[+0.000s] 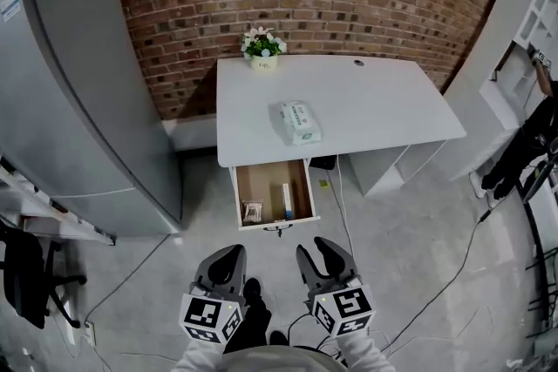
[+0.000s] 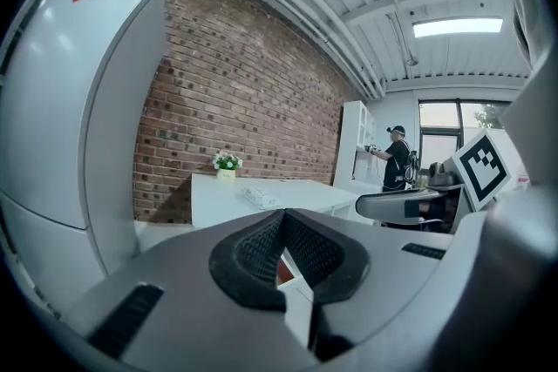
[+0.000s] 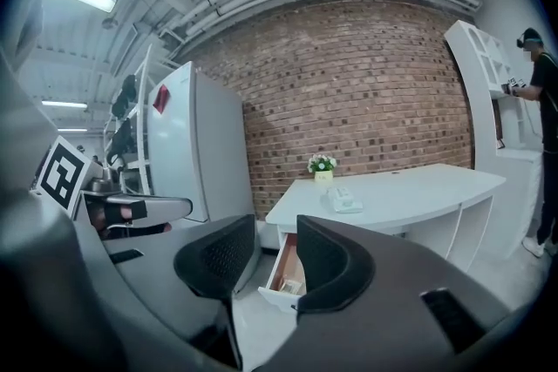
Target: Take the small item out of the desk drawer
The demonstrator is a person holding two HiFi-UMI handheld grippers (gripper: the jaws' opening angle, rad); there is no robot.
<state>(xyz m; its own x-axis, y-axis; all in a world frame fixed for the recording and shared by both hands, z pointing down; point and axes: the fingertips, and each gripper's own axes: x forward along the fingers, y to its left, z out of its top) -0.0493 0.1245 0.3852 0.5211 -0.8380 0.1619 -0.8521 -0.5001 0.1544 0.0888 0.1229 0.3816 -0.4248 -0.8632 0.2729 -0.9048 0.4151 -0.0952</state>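
Note:
Under the left part of the white desk (image 1: 384,104), the drawer (image 1: 240,203) stands pulled out. A small clear packet (image 1: 253,211) lies in its front left corner, and a narrow blue and white item (image 1: 287,200) lies to the right of it. Both grippers hang over the floor in front of the drawer, well short of it. My left gripper (image 1: 228,255) is shut and empty, its pads meeting in the left gripper view (image 2: 283,226). My right gripper (image 1: 317,252) is open with nothing between its jaws. The drawer (image 3: 281,267) and the packet (image 3: 292,285) show through the right gripper's gap (image 3: 275,261).
A tissue pack (image 1: 299,122) and a small flower pot (image 1: 262,48) sit on the desk. A tall grey cabinet (image 1: 78,100) stands to the left and a white shelf unit (image 1: 514,57) to the right. A black chair (image 1: 26,274) is at the far left. Cables (image 1: 453,274) run over the floor.

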